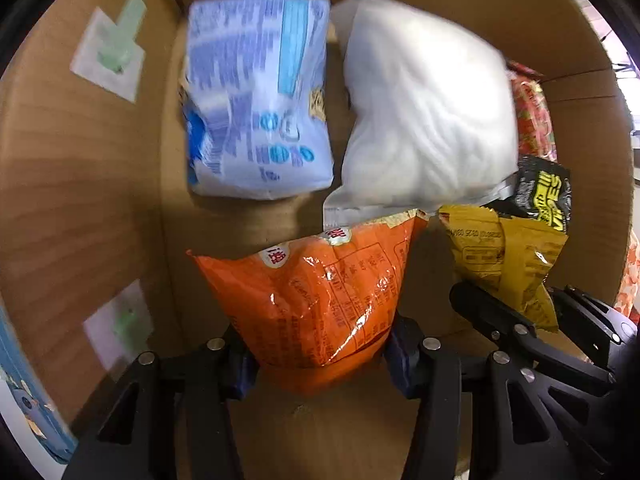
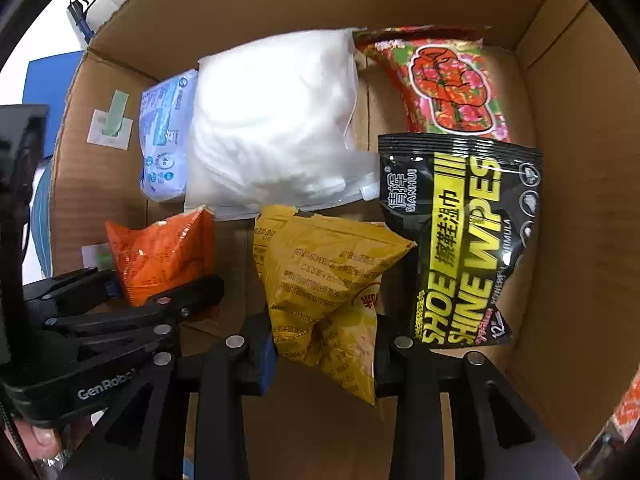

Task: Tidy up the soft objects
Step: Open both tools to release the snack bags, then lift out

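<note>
Both grippers reach down into a cardboard box (image 1: 88,184). My left gripper (image 1: 320,356) is shut on an orange snack bag (image 1: 316,292), which hangs just over the box floor. My right gripper (image 2: 324,354) is shut on a yellow snack bag (image 2: 324,276). Seen from the right wrist, the left gripper (image 2: 160,292) with the orange bag (image 2: 160,256) is at the left; seen from the left wrist, the right gripper (image 1: 532,320) with the yellow bag (image 1: 508,256) is at the right.
In the box (image 2: 580,220) lie a blue-and-white tissue pack (image 1: 256,96), a white padded pouch (image 1: 428,112), a black shoe-wipes pack (image 2: 464,240) and a red floral pack (image 2: 448,88). Pale stickers (image 1: 108,52) mark the left wall. A hand (image 2: 40,436) shows at lower left.
</note>
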`<state>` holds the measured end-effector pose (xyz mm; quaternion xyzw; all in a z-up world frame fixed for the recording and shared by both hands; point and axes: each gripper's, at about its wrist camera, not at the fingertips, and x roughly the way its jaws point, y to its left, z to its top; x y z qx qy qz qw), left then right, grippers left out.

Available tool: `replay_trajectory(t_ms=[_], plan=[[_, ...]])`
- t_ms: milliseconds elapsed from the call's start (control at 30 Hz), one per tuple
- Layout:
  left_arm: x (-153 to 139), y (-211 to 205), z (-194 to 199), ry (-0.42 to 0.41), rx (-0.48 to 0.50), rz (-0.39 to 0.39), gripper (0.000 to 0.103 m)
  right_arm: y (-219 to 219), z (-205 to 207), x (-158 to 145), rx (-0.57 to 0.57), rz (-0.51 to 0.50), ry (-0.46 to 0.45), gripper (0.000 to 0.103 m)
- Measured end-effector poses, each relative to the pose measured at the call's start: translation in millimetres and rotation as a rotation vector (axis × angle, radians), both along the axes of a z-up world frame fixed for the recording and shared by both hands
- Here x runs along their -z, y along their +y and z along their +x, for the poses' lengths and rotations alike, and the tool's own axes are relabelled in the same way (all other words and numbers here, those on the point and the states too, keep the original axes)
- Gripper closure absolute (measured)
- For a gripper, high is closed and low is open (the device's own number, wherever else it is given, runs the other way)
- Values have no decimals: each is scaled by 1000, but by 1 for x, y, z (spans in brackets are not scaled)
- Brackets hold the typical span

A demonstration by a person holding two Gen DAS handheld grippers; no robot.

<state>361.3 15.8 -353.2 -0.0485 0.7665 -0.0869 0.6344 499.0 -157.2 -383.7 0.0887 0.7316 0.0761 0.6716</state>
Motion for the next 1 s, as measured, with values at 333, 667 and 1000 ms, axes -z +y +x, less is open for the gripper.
replay_trajectory(t_ms=[333,667,1000], plan=[[9,9,8,89,-27,-26,47,-3,10,29,4,44,67,58],[-35,18,5,11,-27,5,41,-10,7,1,-40,-7,-2,44],[-98,22,-16,-165,-42,67,13,-21,-8,-36,-45,-101,-94,22]])
